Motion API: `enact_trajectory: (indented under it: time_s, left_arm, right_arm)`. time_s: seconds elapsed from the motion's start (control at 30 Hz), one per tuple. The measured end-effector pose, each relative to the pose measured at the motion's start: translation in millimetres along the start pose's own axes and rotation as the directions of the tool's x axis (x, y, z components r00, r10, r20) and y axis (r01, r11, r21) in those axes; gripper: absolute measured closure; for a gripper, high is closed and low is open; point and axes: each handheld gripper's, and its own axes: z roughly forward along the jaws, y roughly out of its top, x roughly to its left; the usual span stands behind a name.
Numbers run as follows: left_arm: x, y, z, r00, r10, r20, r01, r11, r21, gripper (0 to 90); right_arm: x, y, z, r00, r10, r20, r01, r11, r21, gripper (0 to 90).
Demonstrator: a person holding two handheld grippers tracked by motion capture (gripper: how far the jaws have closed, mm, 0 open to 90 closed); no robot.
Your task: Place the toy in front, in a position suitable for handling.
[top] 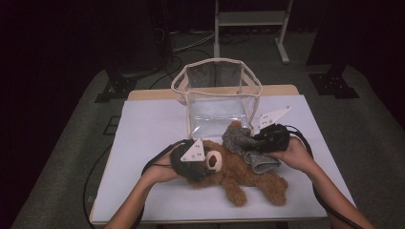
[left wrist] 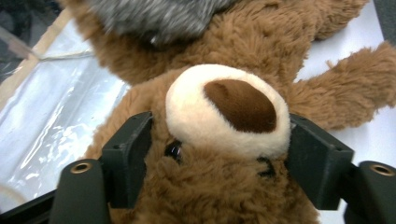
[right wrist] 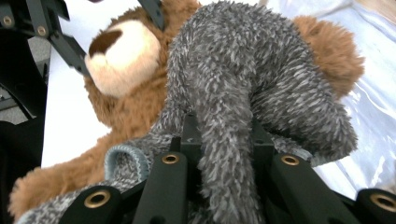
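A brown teddy bear (top: 239,176) lies on its back on the white table (top: 143,138). In the left gripper view its cream muzzle (left wrist: 229,107) sits between the two black jaws. My left gripper (top: 205,164) (left wrist: 219,154) clasps the bear's head, both pads pressed into the fur beside the muzzle. A grey fuzzy garment (top: 241,140) (right wrist: 243,84) is bunched over the bear's upper body, with its ribbed hem trailing to the right. My right gripper (top: 255,138) (right wrist: 224,135) is shut on a fold of that garment.
A clear plastic bag with a beige rim (top: 215,61) stands open just behind the bear; its wall (left wrist: 56,121) lies close to the left jaw. Cables trail from both grippers. White table surface extends to the left and front.
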Motion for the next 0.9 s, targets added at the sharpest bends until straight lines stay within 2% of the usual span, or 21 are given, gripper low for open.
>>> enact_trajectory:
  time_s: [0.1,0.17,0.2,0.23,0.27,0.33,0.43,0.6,0.7,0.8,0.9]
  left_arm:
    - [1.0,-2.1,-3.8,0.9999,-0.004,-0.012,0.004,1.0,0.0,24.3]
    - [1.5,-3.3,-4.3,0.9999,-0.014,-0.005,0.014,0.9999,0.002,24.8]
    - [1.5,-3.3,-4.3,0.9999,-0.014,-0.005,0.014,0.9999,0.002,26.6]
    - [1.2,-4.5,-2.6,0.9998,-0.01,0.018,0.01,0.9999,0.005,30.1]
    - [0.9,-4.3,-1.0,0.9996,-0.014,0.025,0.013,0.9999,0.007,31.8]
    - [0.8,-2.5,2.5,0.9996,-0.008,0.027,0.008,0.9999,0.011,34.2]
    - [1.7,2.4,6.4,0.9998,0.002,0.021,-0.002,0.9998,0.022,35.2]
    - [5.0,4.7,8.0,0.9999,-0.003,0.014,0.003,0.9998,0.022,35.3]
    - [7.2,2.9,3.7,0.9999,-0.008,0.014,0.008,0.9998,0.018,33.5]
    - [8.6,1.3,-3.8,1.0,-0.01,-0.002,0.01,0.9999,0.003,31.6]
    - [9.0,0.3,-13.2,0.9995,-0.019,-0.026,0.019,0.9997,-0.014,28.4]
  right_arm:
    - [-0.1,-7.2,-7.7,0.9999,0.009,0.014,-0.009,1.0,-0.002,73.9]
    - [0.5,-9.9,-11.5,0.9996,0.014,0.023,-0.014,1.0,0.001,73.9]
    - [0.8,-11.1,-13.6,0.9997,0.014,0.022,-0.014,1.0,-0.005,73.9]
    - [1.6,-11.8,-15.6,0.9997,0.018,0.019,-0.018,1.0,-0.008,73.8]
    - [3.2,-11.9,-16.5,0.9997,0.019,0.016,-0.019,1.0,-0.014,73.8]
    - [7.5,-9.4,-16.4,0.9999,0.007,0.013,-0.007,1.0,-0.016,73.9]
    - [14.7,-0.6,-11.8,0.9998,-0.02,-0.003,0.02,1.0,-0.017,73.8]
    - [27.0,14.9,5.5,0.9961,-0.077,-0.042,0.077,0.997,-0.003,73.8]
    - [29.5,14.0,14.1,0.9951,-0.095,-0.026,0.096,0.995,0.034,73.9]
    - [24.9,8.8,11.6,0.9967,-0.08,-0.009,0.08,0.996,0.035,74.1]
    - [18.5,2.7,7.1,0.9988,-0.049,-0.01,0.049,0.999,0.022,74.2]
